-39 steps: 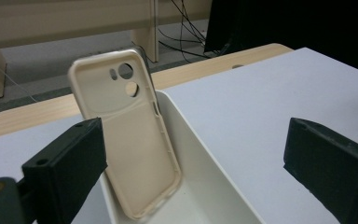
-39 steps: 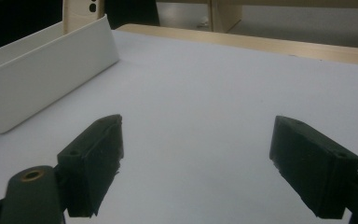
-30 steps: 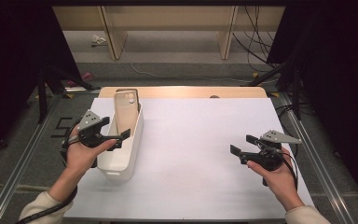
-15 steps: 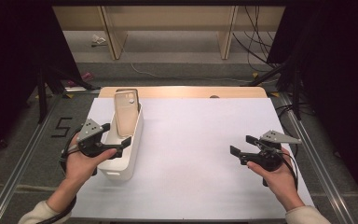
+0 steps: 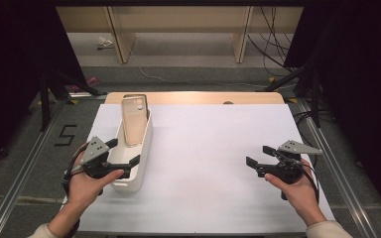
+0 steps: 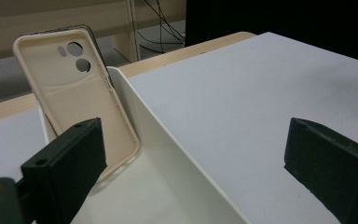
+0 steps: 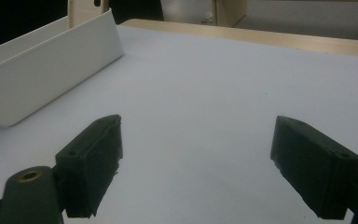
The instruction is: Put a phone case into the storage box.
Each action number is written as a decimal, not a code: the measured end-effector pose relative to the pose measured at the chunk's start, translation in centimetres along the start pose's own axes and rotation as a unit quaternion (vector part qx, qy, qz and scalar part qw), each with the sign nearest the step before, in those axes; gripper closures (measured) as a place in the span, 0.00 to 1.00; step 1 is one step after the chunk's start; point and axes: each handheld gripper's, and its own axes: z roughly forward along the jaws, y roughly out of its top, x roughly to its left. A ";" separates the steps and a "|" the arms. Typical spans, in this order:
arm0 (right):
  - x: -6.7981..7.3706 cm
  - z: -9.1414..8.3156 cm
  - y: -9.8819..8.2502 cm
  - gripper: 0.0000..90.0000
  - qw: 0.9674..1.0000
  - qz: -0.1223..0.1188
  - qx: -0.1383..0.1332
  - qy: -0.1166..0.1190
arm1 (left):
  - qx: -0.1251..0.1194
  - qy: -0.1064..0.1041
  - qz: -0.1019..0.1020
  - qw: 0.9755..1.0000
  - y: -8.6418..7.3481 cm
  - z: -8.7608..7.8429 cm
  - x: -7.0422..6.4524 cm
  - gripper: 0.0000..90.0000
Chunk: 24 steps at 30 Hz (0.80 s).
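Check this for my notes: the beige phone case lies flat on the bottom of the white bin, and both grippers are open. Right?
Not quite. The phone case stands tilted, leaning against the far end of the white bin, as the left gripper view shows. The rest holds: the left gripper and right gripper are both open.

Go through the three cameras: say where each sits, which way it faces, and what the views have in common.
High view: above the person's side, facing forward and down on the table; both hands, left hand-held gripper and right hand-held gripper show.
Left gripper view: rides the left hand-held gripper, facing the phone case in the white bin; open jaws show.
Right gripper view: rides the right hand-held gripper, facing across the table; open jaws show.
All share the bin.
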 end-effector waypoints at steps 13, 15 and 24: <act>0.3 -0.4 -0.2 0.19 1.000 -0.008 0.009 0.009 | 0.002 0.001 0.003 1.000 -0.6 -0.2 -0.1 0.06; 0.4 -0.4 -0.2 0.19 1.000 -0.009 0.010 0.009 | 0.003 -0.001 0.002 1.000 -0.7 -0.2 -0.1 0.06; 0.4 -0.4 -0.3 0.19 1.000 -0.009 0.010 0.009 | 0.004 -0.001 0.002 1.000 -0.8 0.0 -0.2 0.06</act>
